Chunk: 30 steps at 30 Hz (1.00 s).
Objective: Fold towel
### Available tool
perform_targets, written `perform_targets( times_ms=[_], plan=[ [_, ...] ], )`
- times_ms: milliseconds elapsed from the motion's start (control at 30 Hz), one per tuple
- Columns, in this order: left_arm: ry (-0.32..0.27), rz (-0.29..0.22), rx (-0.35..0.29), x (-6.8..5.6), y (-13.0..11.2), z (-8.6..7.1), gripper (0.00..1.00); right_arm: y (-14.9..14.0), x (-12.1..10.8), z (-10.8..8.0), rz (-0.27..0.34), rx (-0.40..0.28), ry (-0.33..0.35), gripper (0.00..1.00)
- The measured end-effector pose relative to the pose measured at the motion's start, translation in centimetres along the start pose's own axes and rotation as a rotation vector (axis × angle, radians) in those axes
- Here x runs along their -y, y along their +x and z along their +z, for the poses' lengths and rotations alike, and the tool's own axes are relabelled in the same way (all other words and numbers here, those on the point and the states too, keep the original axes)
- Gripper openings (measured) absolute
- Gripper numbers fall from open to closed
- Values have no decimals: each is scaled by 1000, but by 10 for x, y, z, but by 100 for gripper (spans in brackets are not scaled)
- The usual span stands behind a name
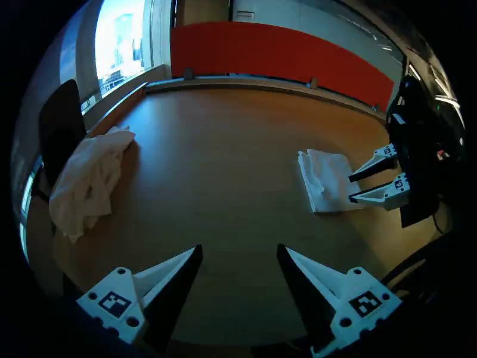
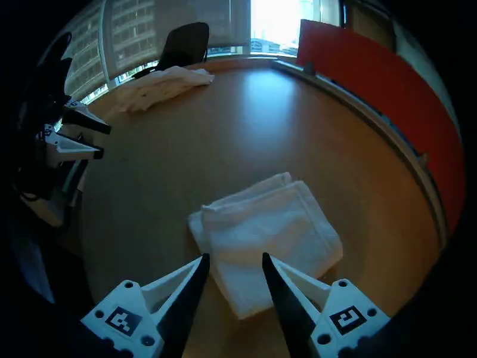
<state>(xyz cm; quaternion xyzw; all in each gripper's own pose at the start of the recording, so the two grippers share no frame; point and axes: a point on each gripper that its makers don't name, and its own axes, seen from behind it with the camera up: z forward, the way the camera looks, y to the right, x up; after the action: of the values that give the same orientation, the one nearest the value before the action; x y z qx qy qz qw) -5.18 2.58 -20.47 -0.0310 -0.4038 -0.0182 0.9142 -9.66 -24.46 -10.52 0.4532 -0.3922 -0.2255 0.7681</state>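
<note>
Towel (image 2: 271, 238) — folded square — on table (image 2: 238, 119)

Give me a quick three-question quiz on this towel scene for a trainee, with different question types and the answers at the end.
1. True or false: the right gripper is shut on the folded towel.
2. The crumpled towel lies: A) on the folded towel; B) by the chair, at the edge of the table; C) between the right gripper's fingers.
3. Is the left gripper open or shut?
Key: 1 false, its jaws stand open and hold nothing. 2 B. 3 open.
</note>
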Motion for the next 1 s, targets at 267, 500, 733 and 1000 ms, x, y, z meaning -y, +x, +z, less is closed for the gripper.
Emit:
perform_targets(
  times_ms=[267,500,733,1000],
  plan=[
    [-1,13,-3,-1,1,-1,92,-32,-7,-16,50,29,-36,67],
    [-1,18,-3,-2,1,-1,92,-50,-8,-17,72,51,-52,67],
    [-3,23,-1,-4,0,-1,92,-65,-4,-13,92,73,-57,56],
    [-6,29,-1,-6,1,-1,92,-70,-6,-8,117,70,-70,33]
  ],
)
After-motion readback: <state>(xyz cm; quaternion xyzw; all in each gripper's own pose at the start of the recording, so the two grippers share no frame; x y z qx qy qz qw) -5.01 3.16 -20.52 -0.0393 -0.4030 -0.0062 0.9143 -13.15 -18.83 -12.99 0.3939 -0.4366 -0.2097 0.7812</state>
